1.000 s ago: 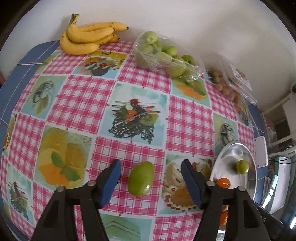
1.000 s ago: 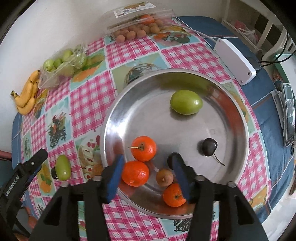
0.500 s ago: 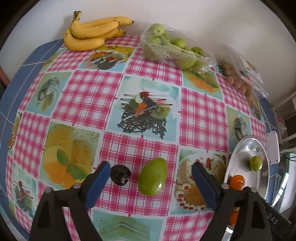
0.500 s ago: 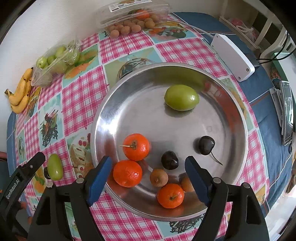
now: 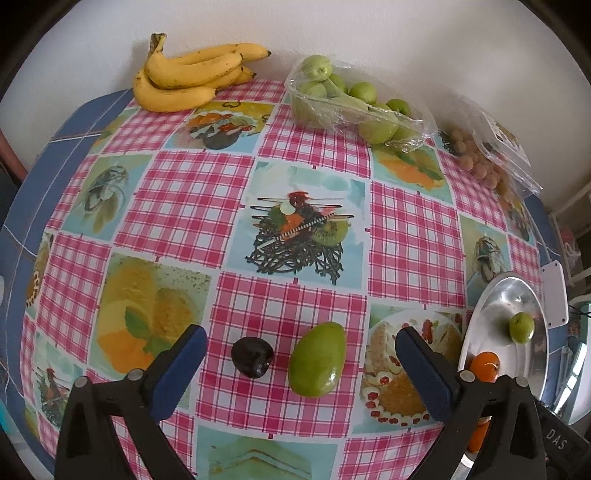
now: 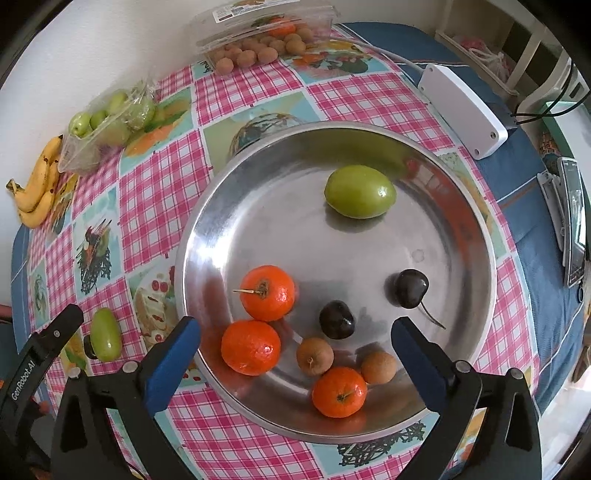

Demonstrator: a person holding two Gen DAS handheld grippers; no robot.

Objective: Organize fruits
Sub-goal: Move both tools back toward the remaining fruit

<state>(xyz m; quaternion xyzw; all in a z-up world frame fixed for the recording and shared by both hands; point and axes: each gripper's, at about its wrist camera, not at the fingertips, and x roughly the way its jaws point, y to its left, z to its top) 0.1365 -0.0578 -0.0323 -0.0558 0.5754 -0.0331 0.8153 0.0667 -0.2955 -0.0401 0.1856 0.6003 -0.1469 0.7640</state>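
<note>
Tablecloth [image 5: 184, 206]: pink check squares alternating with food pictures; covers the tabletop.
Blue cloth [image 6: 524, 206]: beneath the tablecloth, exposed at the edges.
White box [image 6: 461, 107]: on the blue cloth, cable attached.
Wall [image 5: 369, 33]: white, behind table.

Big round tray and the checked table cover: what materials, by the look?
Tray: looks like polished metal, steel or aluminium; silvery, with blurred mirror reflections of the fruit. Table cover: probably wipeable vinyl or oilcloth; printed pictures and pink checks, lying smooth with a slight sheen.
</note>
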